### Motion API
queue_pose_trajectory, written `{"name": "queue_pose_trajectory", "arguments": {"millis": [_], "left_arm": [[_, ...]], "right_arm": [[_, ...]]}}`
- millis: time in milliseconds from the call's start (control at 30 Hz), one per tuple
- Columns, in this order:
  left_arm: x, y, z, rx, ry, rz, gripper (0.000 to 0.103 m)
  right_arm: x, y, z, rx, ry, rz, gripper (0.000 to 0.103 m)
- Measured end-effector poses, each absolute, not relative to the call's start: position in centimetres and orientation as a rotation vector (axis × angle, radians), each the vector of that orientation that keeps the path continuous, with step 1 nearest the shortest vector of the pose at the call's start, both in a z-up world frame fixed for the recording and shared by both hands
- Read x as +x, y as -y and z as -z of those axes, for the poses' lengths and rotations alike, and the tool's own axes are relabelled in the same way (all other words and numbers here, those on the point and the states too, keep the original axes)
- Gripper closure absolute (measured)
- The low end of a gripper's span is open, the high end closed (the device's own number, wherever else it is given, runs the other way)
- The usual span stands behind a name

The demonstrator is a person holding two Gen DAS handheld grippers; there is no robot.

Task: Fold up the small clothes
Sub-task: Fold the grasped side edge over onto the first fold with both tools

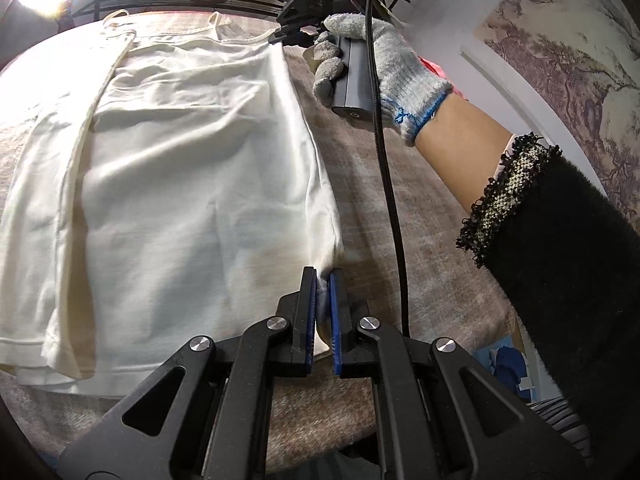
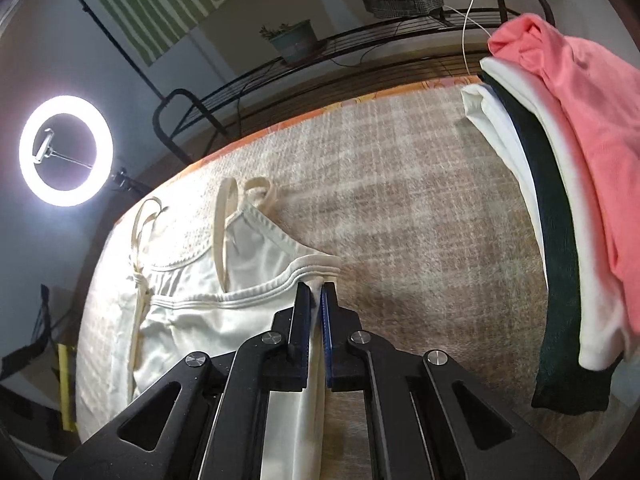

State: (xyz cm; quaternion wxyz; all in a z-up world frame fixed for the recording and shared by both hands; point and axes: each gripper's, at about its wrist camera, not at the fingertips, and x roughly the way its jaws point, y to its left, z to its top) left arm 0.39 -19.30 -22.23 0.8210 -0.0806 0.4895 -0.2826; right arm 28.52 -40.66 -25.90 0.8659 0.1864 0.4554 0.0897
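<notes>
Both grippers (closed) on camisole

Ahead and right of the right gripper: open stretch of blanket, nothing lying on it. Farther right, stack of folded clothes blocks that side. Beyond, wire rack with potted plant. Right of left gripper: gloved right hand, dangling cable cross the bare strip.
</notes>
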Motion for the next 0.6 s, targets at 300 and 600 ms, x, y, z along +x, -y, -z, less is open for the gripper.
{"name": "queue_pose_trajectory", "arguments": {"millis": [300,600], "left_arm": [[-0.3,15.8,21.3,-0.225,-1.011,0.571,0.099],[-0.3,11.9,21.5,-0.258,-1.014,0.512,0.099]], "right_arm": [[28.7,37.5,23.4,0.333,-0.961,-0.124,0.099],[29.2,31.7,21.3,0.243,-0.934,-0.191,0.099]]}}
